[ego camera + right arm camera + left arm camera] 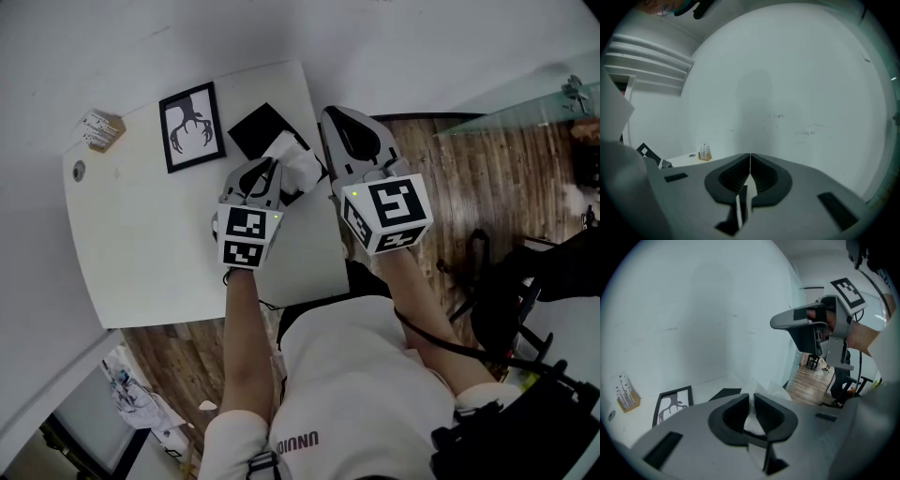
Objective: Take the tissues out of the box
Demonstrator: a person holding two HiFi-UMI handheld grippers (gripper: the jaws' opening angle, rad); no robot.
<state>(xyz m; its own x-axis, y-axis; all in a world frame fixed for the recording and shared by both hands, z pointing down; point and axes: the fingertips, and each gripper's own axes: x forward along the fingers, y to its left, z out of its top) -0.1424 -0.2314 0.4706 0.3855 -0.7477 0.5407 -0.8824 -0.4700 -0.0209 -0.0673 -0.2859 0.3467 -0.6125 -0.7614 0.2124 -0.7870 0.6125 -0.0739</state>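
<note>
Black box [258, 127] partly behind the tissue [300, 164] in left claw [267, 176]

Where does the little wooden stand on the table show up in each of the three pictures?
Head view: the wooden stand is upper left, at the far corner of the table.
Left gripper view: far left and low, against the wall.
Right gripper view: small, left of centre, just above the gripper body.
Shared landmark: the round plug in the tabletop beside it, seen in all three views.
</note>
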